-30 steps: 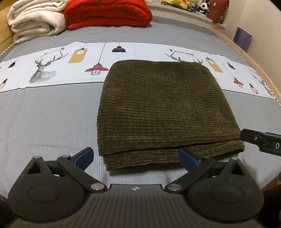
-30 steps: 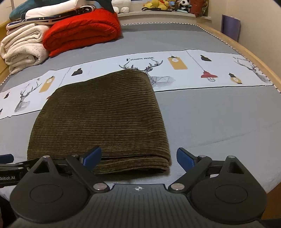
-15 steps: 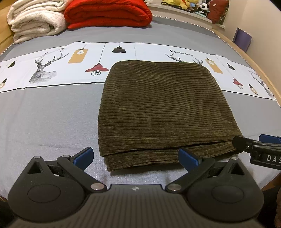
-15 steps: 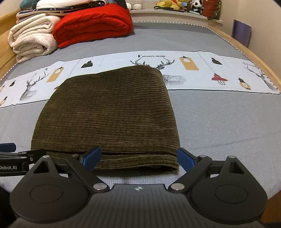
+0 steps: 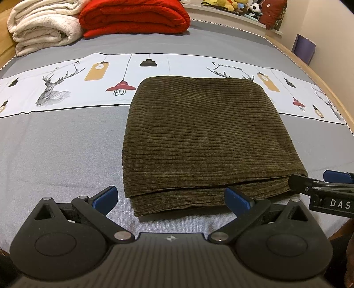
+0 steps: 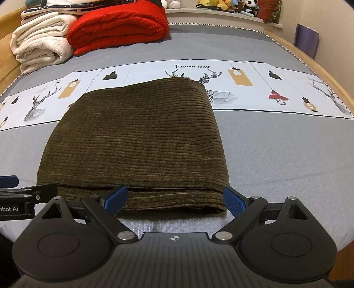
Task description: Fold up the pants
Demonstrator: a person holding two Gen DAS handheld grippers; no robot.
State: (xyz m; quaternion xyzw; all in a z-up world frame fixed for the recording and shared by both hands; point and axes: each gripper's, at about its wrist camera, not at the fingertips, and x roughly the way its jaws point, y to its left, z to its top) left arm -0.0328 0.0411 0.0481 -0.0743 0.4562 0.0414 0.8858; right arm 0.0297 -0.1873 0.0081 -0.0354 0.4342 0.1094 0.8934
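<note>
The olive-green corduroy pants [image 5: 199,137] lie folded into a flat rectangle on the grey bed cover; they also show in the right wrist view [image 6: 137,146]. My left gripper [image 5: 170,197] is open and empty, its blue pads either side of the stack's near left edge. My right gripper [image 6: 177,198] is open and empty, straddling the near right corner of the stack. The right gripper's fingers [image 5: 318,186] show at the right edge of the left wrist view. The left gripper's fingers [image 6: 28,192] show at the left edge of the right wrist view.
A red quilt [image 5: 135,17] and a cream blanket [image 5: 42,28] are stacked at the far end of the bed. A white printed band [image 5: 66,84] crosses the cover under the pants' far edge. The wooden bed rim [image 6: 309,59] runs along the right.
Both grippers have moved in toward the near edge of the folded pants. The right gripper has shifted left, so its fingers now sit around the stack's right corner. The pants have not moved.
</note>
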